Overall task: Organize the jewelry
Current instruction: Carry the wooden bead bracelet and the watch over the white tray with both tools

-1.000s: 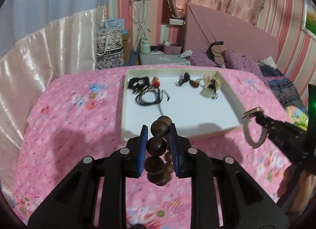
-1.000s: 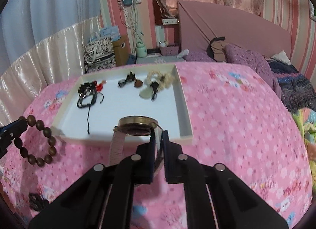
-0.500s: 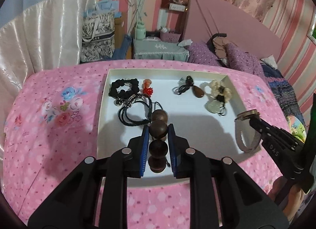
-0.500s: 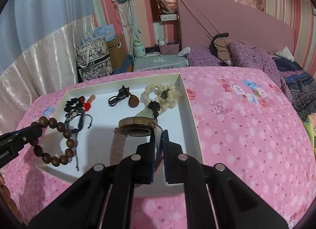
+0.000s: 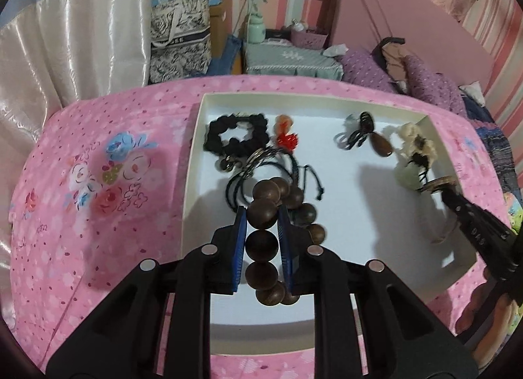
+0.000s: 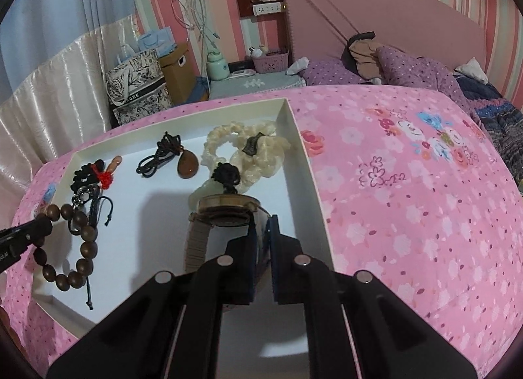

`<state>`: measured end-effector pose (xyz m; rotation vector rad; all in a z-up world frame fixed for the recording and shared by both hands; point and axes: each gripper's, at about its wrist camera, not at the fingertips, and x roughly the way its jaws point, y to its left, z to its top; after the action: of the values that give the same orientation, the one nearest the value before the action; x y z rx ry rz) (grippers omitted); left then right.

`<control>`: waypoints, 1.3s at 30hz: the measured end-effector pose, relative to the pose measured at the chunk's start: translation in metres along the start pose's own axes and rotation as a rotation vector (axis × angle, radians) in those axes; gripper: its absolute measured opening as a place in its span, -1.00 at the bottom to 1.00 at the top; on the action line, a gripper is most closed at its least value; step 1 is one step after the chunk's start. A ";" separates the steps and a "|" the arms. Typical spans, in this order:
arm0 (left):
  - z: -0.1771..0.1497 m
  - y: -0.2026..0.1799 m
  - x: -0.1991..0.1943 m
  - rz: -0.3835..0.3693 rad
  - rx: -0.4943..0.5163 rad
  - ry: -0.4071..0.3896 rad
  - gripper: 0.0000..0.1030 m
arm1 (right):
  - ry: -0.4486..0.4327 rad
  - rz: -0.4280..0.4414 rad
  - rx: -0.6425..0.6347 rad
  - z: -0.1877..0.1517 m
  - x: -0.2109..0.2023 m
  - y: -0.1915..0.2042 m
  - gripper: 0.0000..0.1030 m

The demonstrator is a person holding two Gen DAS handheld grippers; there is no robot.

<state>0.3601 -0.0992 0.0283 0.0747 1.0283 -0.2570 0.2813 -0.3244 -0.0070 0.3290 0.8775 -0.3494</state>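
Grippers hover over the white tray point(image 5: 193, 163): left gripper point(image 5: 261, 232) pinches the wooden bead bracelet point(image 5: 263, 212), right gripper point(image 6: 261, 238) clamps the watch point(image 6: 225, 212) strap; each is best lowered onto bare floor, clear of the tangled cords point(image 5: 261, 176).

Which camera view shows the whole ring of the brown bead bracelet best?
The right wrist view: the bead bracelet hangs there as a full loop over the tray. The left wrist view shows only a column of beads, end on.

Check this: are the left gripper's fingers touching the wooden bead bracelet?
Touching. The left wrist view shows both blue fingers pressed against the wooden bead bracelet.
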 end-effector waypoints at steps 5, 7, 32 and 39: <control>-0.001 0.000 0.012 0.030 0.009 0.024 -0.66 | 0.002 -0.016 0.000 -0.001 0.006 -0.003 -0.87; -0.001 0.001 0.015 0.036 0.007 0.031 -0.66 | 0.002 -0.020 -0.005 -0.001 0.007 -0.003 -0.87; -0.003 -0.016 0.038 0.107 0.049 0.066 -0.66 | 0.013 -0.135 -0.133 -0.006 0.016 0.017 -0.87; -0.002 -0.016 0.040 0.117 0.051 0.068 -0.66 | 0.017 -0.171 -0.172 -0.009 0.017 0.022 -0.84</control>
<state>0.3743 -0.1219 -0.0059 0.1902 1.0808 -0.1752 0.2950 -0.3037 -0.0225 0.0981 0.9477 -0.4271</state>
